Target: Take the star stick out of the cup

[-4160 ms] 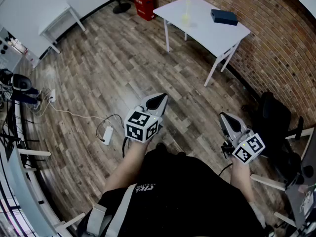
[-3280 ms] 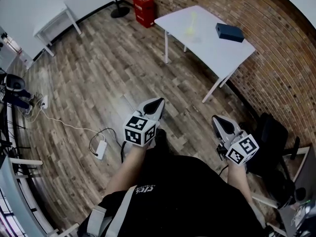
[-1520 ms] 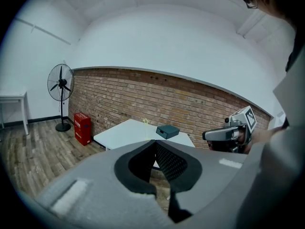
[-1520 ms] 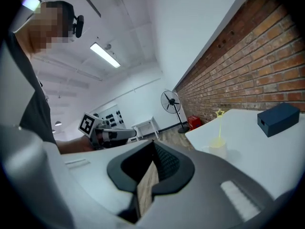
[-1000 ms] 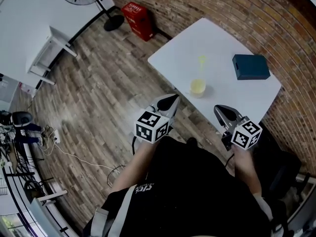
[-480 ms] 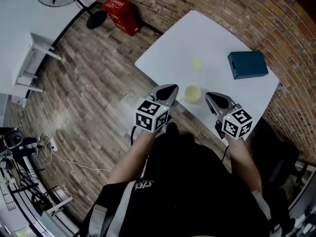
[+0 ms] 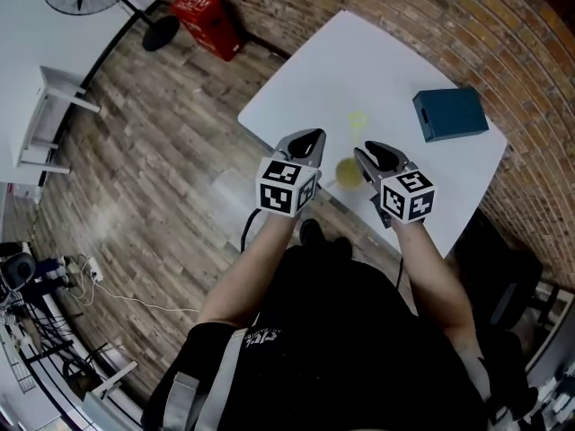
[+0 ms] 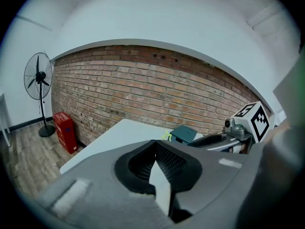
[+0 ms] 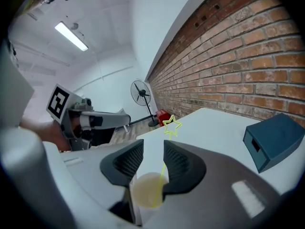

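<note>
1. Here's a white desk point(image 7: 386, 52), and at its three o'clock, a dark teal box point(image 7: 449, 113).
2. Yellow-green star stick point(image 9: 167, 151), pale yellow cup point(image 7: 349, 172).
3. Red-brown brick wall point(image 7: 503, 25); grey-brown plank floor point(image 7: 162, 142); red crate point(image 7: 207, 14) at eleven o'clock.

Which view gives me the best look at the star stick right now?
The right gripper view: the star stick stands close and sharp, star and stem, in the cup. The head view shows it small and faint; the left gripper view catches only the star.
</note>
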Demonstrator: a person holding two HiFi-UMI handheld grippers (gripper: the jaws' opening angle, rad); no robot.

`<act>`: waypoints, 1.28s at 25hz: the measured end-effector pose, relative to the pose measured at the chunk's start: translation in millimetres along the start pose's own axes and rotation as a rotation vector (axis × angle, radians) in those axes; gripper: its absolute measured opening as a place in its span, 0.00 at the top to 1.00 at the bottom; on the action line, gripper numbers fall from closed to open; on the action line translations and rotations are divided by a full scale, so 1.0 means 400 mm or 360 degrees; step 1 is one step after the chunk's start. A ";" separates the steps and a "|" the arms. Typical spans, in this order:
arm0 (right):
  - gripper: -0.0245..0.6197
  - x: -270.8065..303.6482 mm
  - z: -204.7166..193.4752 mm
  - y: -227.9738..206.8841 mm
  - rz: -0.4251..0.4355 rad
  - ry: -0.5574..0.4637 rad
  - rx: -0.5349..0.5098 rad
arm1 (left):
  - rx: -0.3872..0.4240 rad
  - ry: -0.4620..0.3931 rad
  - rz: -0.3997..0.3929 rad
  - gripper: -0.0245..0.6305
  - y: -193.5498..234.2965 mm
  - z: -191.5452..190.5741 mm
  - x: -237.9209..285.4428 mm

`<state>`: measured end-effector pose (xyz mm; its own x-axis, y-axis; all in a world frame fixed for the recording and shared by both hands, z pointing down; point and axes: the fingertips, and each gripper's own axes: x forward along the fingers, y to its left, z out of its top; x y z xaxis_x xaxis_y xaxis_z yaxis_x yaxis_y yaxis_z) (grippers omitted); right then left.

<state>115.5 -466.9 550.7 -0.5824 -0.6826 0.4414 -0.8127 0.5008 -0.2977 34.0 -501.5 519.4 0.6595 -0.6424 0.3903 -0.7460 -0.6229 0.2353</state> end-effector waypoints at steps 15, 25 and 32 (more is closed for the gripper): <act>0.81 0.136 -0.122 -0.070 -0.0248 0.0357 0.0037 | -0.0092 0.0041 -0.0055 0.95 0.058 -0.035 -0.003; 0.94 0.122 -0.077 -0.082 -0.0335 0.0266 0.0068 | -0.0096 -0.0010 -0.0136 0.95 0.073 -0.003 -0.006; 0.94 0.048 0.092 -0.062 -0.0299 0.0050 0.0040 | -0.0034 -0.0089 -0.0251 0.95 0.020 0.086 -0.024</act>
<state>123.6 -512.0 535.6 -0.4200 -0.7457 0.5173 -0.9075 0.3527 -0.2283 24.9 -515.5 486.7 0.7724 -0.5613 0.2972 -0.6340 -0.7090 0.3087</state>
